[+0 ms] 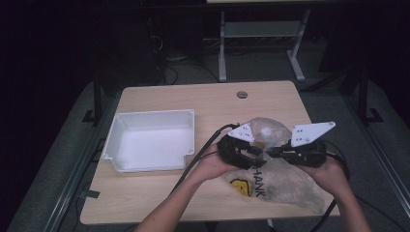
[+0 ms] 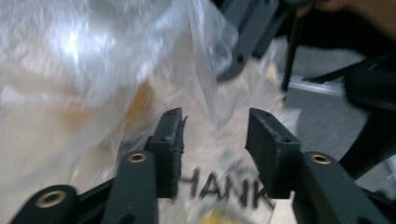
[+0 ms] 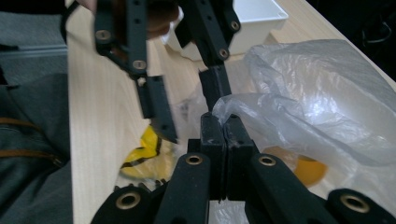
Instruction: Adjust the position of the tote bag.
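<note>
A clear plastic bag [image 1: 285, 186] with black "THANK" lettering and a yellow print [image 1: 239, 186] lies crumpled on the right half of the wooden table [image 1: 159, 193]. Both grippers hover over its upper edge, tips facing each other. My right gripper [image 3: 223, 123] is shut on a fold of the bag's film [image 3: 317, 93]. My left gripper [image 2: 215, 126] stands open, with a hanging flap of the bag [image 2: 70, 56] between its pads and not pressed. In the high view the left gripper [image 1: 258, 155] and right gripper [image 1: 271, 152] nearly meet. A yellow-orange round thing [image 3: 303, 168] shows through the film.
A white square tray [image 1: 154, 114] sits empty on the table's left half, a hand's width from the left gripper's cable. A round grommet hole [image 1: 241, 94] is near the far edge. Table legs and dark floor lie beyond.
</note>
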The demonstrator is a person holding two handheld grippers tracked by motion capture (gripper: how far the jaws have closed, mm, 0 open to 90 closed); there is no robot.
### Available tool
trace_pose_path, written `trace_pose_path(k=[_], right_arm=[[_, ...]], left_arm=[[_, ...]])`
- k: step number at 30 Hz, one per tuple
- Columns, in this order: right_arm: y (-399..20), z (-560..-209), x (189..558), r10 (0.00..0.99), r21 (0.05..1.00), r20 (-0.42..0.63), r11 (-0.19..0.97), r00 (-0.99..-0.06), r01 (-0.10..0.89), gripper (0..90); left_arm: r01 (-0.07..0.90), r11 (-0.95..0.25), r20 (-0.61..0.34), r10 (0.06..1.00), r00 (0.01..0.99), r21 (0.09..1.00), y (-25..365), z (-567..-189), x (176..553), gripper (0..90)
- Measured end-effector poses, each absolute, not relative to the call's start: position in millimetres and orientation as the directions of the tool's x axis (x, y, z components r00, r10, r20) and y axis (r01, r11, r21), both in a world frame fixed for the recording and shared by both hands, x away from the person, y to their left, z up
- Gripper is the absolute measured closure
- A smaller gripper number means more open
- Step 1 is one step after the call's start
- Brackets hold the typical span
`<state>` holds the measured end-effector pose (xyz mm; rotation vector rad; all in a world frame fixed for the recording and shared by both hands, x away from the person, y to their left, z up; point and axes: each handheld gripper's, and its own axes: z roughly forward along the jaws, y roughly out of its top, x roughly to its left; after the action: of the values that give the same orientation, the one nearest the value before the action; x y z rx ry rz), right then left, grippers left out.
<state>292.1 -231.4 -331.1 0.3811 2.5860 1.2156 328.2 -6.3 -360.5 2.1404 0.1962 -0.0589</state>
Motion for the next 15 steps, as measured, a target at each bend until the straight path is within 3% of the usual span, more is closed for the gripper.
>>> trace_pose_path(k=[10, 15], right_arm=[[-244.7, -336.6, 286.7, 0.356, 0.802, -0.096, 0.58, -0.93, 0.139, 88.4], [-247.1, -337.3, 284.5, 0.36, 0.803, -0.103, 0.581, -0.927, 0.136, 88.2]], left_arm=[[0.132, -0.573, -0.103, 0.082, 0.991, 0.809, -25.0, -361.9, 327.7, 74.2], [0.127, -0.58, -0.102, 0.075, 0.992, 0.805, -29.7, -362.6, 328.1, 87.2]])
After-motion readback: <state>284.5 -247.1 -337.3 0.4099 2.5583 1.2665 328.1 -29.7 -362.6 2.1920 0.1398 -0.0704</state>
